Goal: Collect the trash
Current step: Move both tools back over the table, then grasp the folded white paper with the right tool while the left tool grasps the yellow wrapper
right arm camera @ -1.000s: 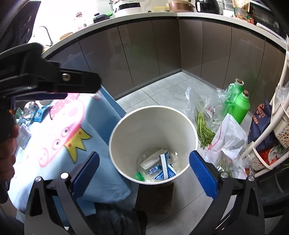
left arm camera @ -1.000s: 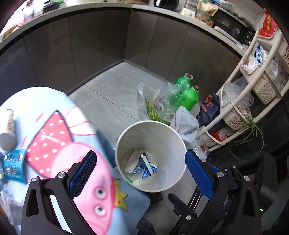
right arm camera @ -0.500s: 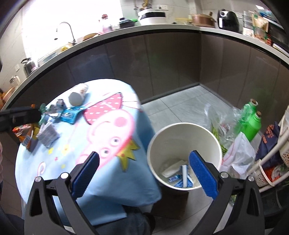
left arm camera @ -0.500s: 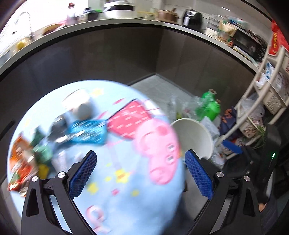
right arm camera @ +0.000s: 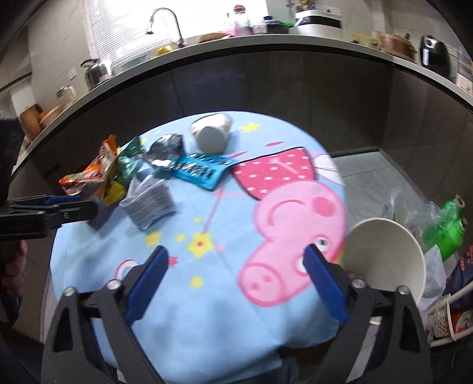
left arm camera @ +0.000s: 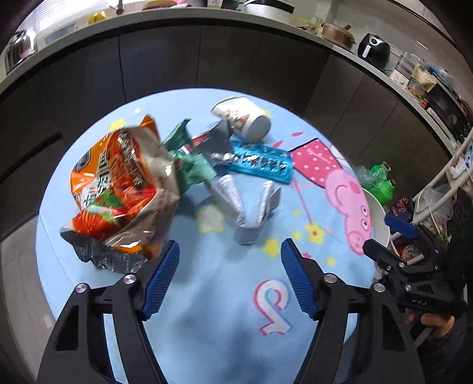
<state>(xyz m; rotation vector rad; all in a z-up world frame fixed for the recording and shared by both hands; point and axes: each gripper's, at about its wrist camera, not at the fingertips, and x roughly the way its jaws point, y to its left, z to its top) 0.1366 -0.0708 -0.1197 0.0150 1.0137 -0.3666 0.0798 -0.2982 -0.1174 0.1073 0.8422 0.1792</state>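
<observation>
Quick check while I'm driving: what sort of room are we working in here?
Most likely a home kitchen: a curved counter carries a sink tap, a kettle and an air fryer, and a storage rack stands beside the small table.

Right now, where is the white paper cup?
The paper cup lies tipped on its side at the far edge of the round table, just beyond the blue wrapper. In the right wrist view it sits top centre.
</observation>
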